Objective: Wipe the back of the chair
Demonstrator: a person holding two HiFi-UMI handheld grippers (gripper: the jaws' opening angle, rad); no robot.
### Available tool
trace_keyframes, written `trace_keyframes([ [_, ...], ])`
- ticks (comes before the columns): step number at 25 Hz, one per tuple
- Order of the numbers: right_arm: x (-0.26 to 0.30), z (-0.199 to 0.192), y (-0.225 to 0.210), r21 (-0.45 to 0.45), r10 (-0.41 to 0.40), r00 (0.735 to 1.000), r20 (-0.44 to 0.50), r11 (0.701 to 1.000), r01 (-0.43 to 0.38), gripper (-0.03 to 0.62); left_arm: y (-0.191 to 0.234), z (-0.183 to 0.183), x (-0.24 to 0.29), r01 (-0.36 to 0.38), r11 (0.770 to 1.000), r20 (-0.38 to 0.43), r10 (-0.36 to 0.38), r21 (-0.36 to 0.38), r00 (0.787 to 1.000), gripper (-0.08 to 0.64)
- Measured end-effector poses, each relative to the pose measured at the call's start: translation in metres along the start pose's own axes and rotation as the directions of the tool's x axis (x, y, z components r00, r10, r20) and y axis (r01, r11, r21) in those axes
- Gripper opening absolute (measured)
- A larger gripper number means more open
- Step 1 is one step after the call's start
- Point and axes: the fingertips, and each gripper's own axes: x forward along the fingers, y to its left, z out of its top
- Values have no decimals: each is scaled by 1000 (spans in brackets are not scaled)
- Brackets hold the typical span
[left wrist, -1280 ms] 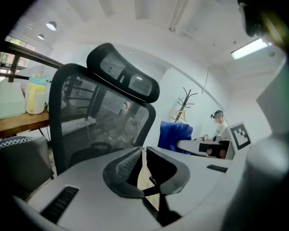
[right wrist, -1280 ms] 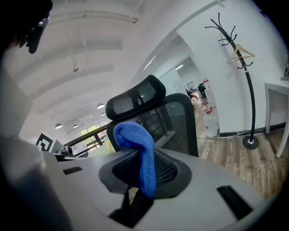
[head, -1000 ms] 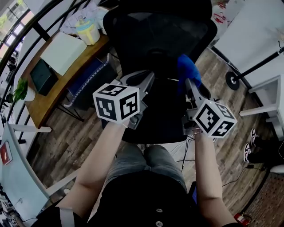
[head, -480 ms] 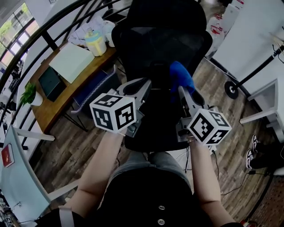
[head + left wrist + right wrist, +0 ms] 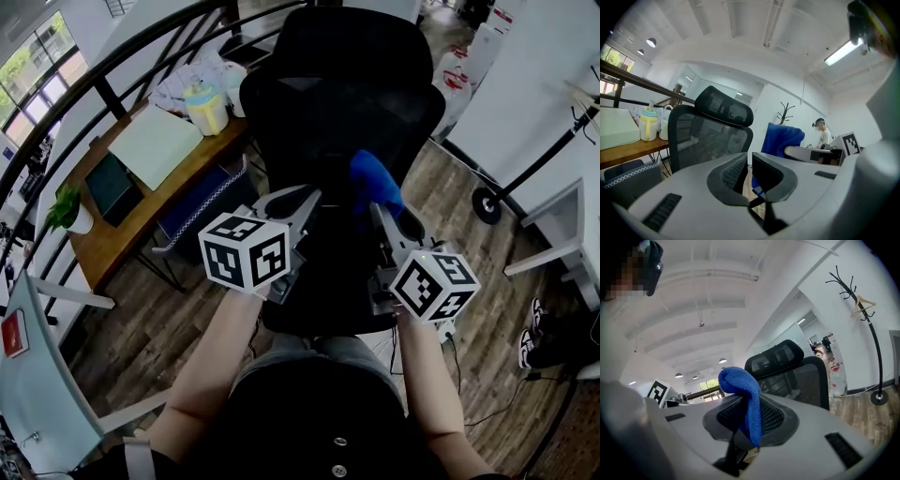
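Observation:
A black mesh office chair stands right in front of me, its back and headrest facing both grippers. My right gripper is shut on a blue cloth, which bunches above its jaws and hangs between them. It is held just short of the chair back. My left gripper has its jaws nearly together with nothing between them, level with the right one, also short of the chair back. The blue cloth shows to the right in the left gripper view.
A wooden desk at the left carries a notebook, papers and a pale bottle. A coat stand's base rests on the wood floor at the right. A white cabinet stands behind it. Another person stands in the distance.
Both grippers have drifted slightly left and nearer to me while the chair came further into view. The cloth stays clamped in the right gripper.

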Motion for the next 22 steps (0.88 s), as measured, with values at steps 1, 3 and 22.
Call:
trace_keyframes([
  [1, 0, -1, 0, 1, 2, 1000, -3, 1000, -2, 84, 0, -2, 0, 2, 1000, -4, -2, -1, 1000, 41],
  [3, 1, -5, 0, -5, 1, 1000, -13, 1000, -1, 84, 0, -4, 0, 6, 1000, -10, -6, 0, 1000, 41],
  [22, 6, -25, 14, -37, 32, 996, -79, 999, -35, 83, 7, -17, -3, -11, 1000, -31, 10, -16, 999, 41],
])
